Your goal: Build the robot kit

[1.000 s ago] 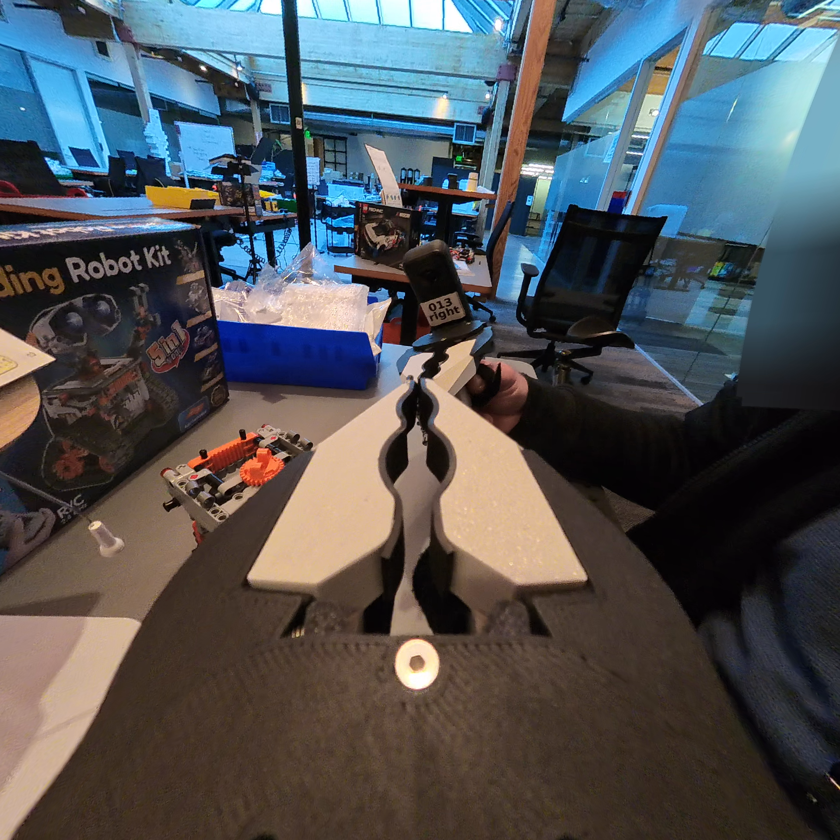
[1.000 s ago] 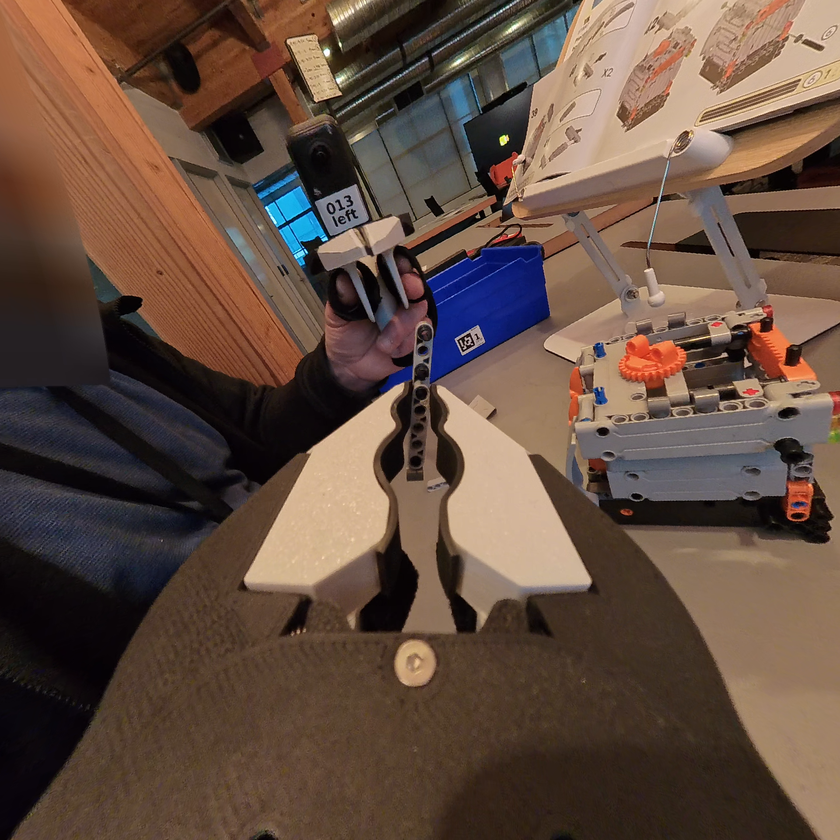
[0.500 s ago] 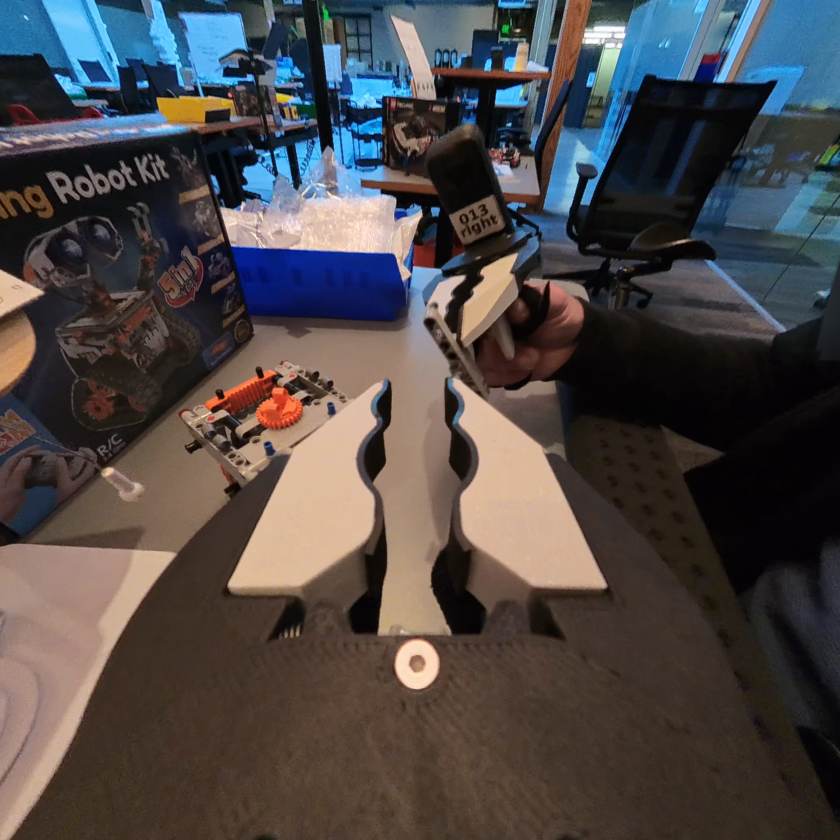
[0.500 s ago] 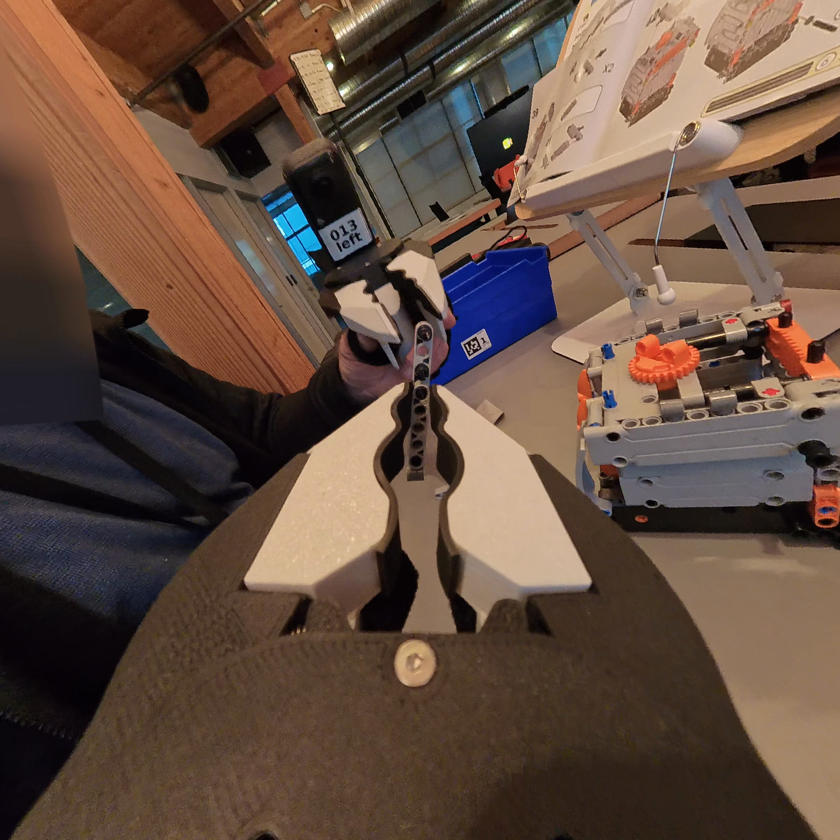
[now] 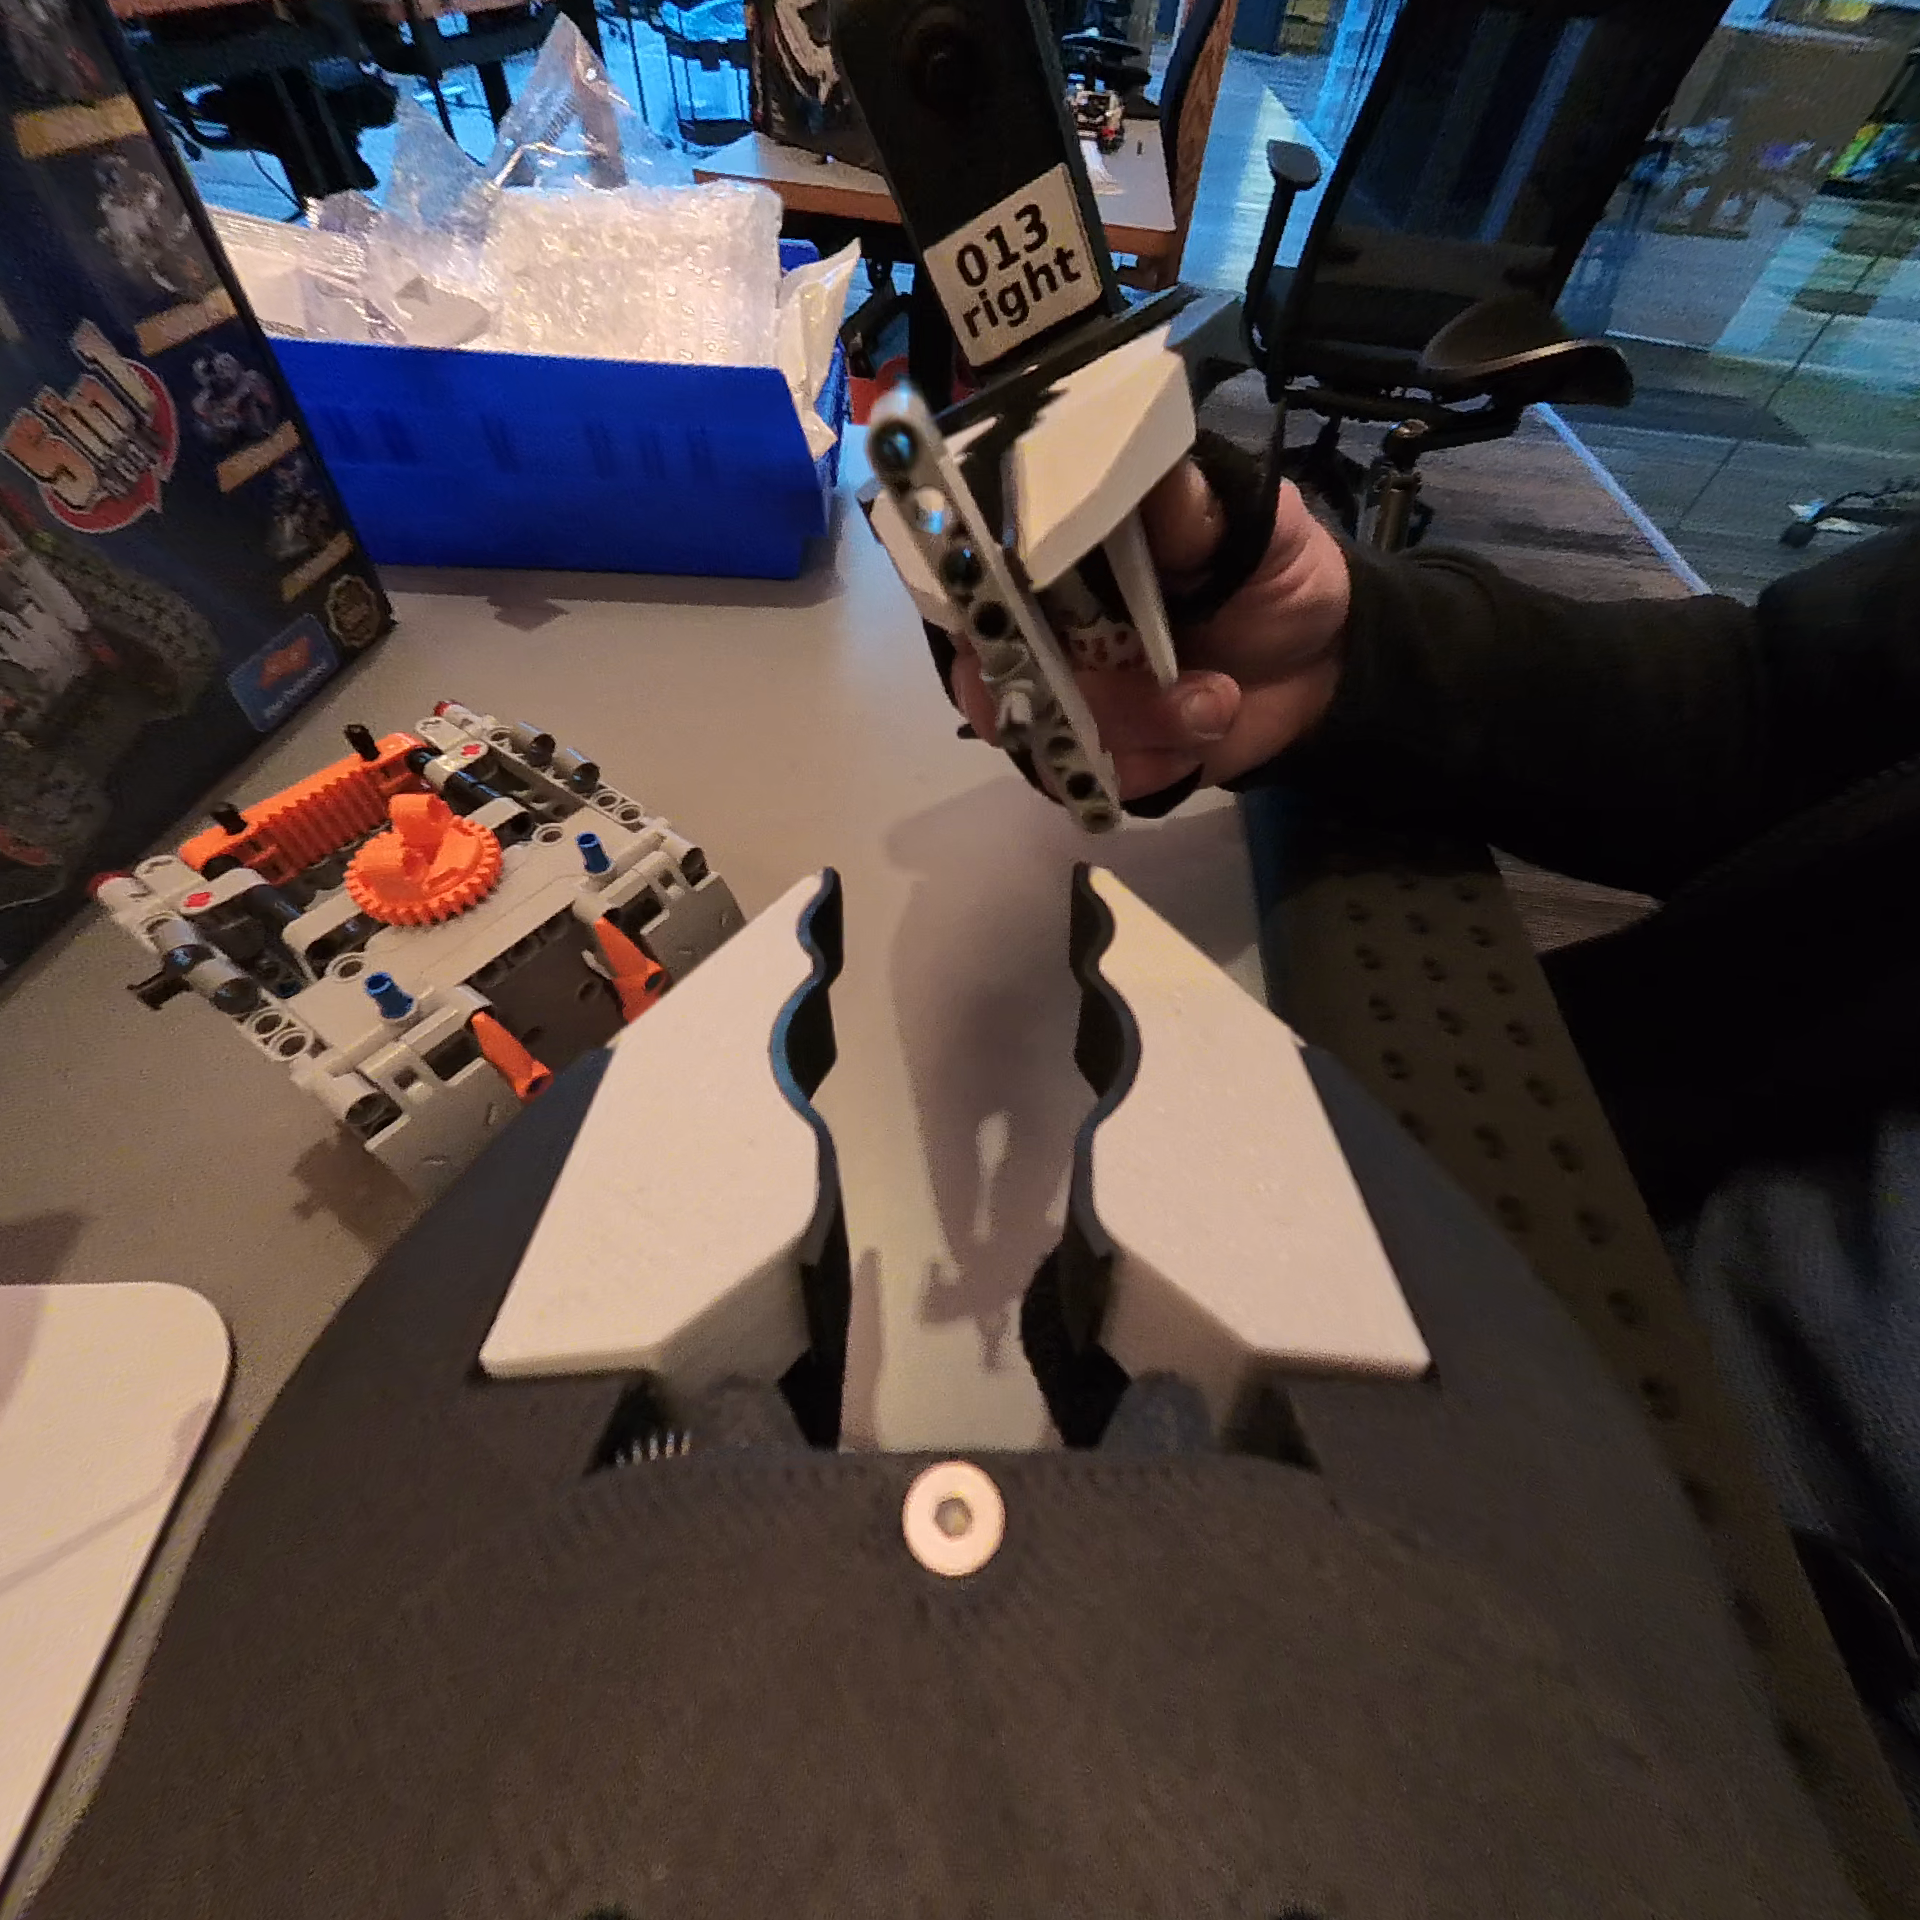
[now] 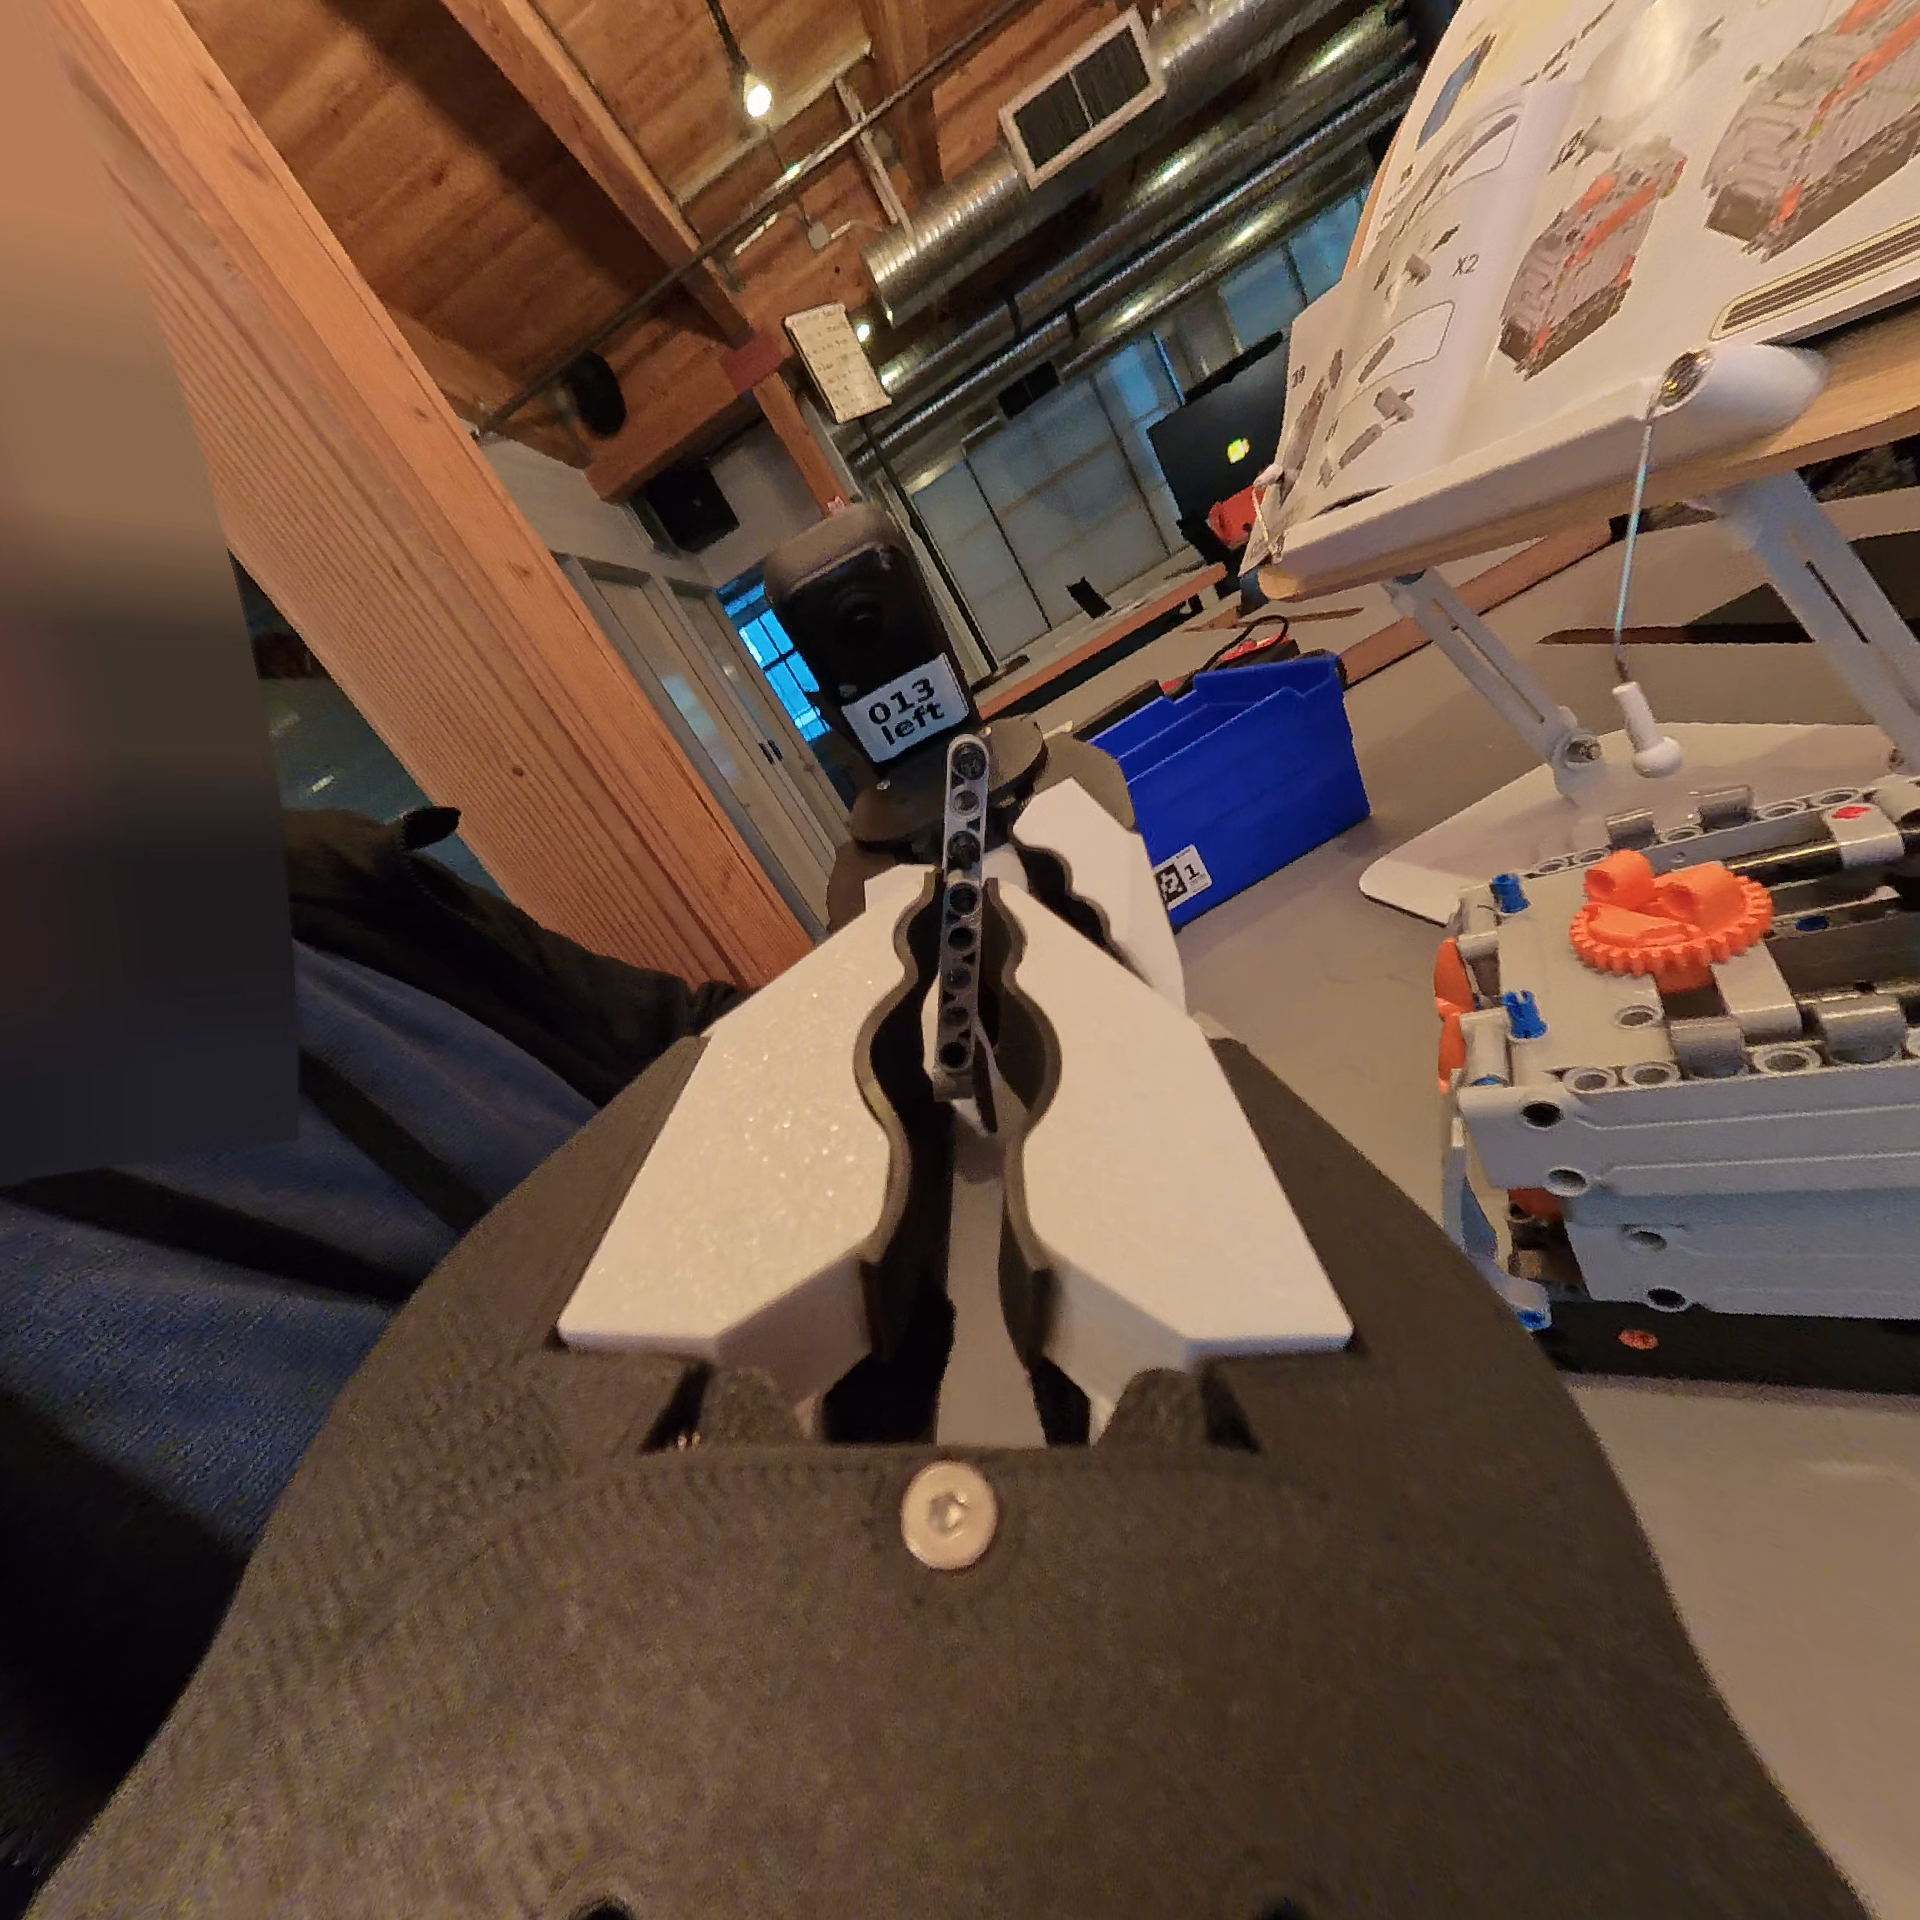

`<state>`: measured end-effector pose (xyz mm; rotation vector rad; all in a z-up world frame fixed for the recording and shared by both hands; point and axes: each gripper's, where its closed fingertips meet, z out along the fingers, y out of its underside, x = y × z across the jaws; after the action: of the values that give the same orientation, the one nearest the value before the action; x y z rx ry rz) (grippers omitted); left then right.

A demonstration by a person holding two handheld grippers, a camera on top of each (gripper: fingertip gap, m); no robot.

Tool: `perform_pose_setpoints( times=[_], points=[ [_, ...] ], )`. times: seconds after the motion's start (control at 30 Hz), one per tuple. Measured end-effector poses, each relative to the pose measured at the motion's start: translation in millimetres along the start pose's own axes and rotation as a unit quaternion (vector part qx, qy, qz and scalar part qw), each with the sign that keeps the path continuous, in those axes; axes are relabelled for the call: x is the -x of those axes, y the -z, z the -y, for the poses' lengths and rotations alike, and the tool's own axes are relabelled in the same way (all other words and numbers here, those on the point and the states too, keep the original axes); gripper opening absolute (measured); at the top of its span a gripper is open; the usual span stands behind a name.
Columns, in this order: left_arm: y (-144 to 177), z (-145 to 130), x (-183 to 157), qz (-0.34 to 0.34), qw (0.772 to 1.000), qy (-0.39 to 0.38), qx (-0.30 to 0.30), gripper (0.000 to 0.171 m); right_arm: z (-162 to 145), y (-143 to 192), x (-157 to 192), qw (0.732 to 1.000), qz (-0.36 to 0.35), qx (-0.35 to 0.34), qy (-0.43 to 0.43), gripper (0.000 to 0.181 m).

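On the grey tabletop (image 5: 748,686) sit a grey-and-orange brick model (image 5: 416,925) and a blue bin (image 5: 551,457). The left tongs (image 5: 951,904) gape wide, empty, above the tabletop. The right tongs (image 6: 961,894) clamp a grey holed beam (image 6: 961,914), held in the air near the left ones.

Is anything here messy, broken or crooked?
Nothing looks broken or spilled. The grey holed beam sits pinched in the right claw, the left claw is open and empty, and the grey and orange brick model stands flat on the table.
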<state>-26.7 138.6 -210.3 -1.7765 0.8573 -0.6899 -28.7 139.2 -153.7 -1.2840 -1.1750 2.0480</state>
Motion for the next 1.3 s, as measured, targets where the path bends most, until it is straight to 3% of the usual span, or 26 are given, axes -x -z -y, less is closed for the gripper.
perform_pose_setpoints(
  times=[0.1,0.23,0.43,0.63,0.77,0.87,1.0,1.2,1.3],
  points=[
    [-5.7,-3.2,-5.1,-0.017,1.000,0.004,0.006,0.039,4.6,3.1,-1.2,1.000,0.002,-0.016,-0.009,0.004],
    [-7.8,12.4,-21.9,-0.081,0.994,0.051,-0.043,0.039,4.6,3.8,-2.6,1.000,-0.003,-0.016,-0.008,0.004],
    [-1.0,24.0,-19.4,-0.109,0.985,0.100,-0.092,0.007,1.7,1.9,-2.9,1.000,-0.006,-0.009,-0.004,0.004],
    [1.3,23.7,-20.0,-0.115,0.984,0.106,-0.086,0.005,0.3,1.2,0.8,1.000,-0.008,-0.001,0.016,0.006],
    [6.5,25.2,-19.6,-0.127,0.980,0.125,-0.085,0.005,-3.2,2.5,-0.3,0.996,-0.043,0.026,0.075,0.013],
    [10.7,23.3,-18.2,-0.138,0.977,0.144,-0.076,0.005,-4.3,4.9,-4.9,0.980,-0.101,0.053,0.165,0.026],
    [14.7,18.4,-19.2,-0.156,0.973,0.159,-0.055,0.005,-5.7,6.0,-5.3,0.937,-0.166,0.090,0.295,0.031],
    [11.0,10.2,-21.0,-0.162,0.972,0.167,-0.031,0.005,-29.5,-5.3,-6.6,0.922,-0.158,0.154,0.318,0.046],
    [9.3,7.7,-24.3,-0.167,0.972,0.165,-0.020,0.005,-38.2,-9.2,-8.0,0.909,-0.164,0.178,0.340,0.041]
  ],
)
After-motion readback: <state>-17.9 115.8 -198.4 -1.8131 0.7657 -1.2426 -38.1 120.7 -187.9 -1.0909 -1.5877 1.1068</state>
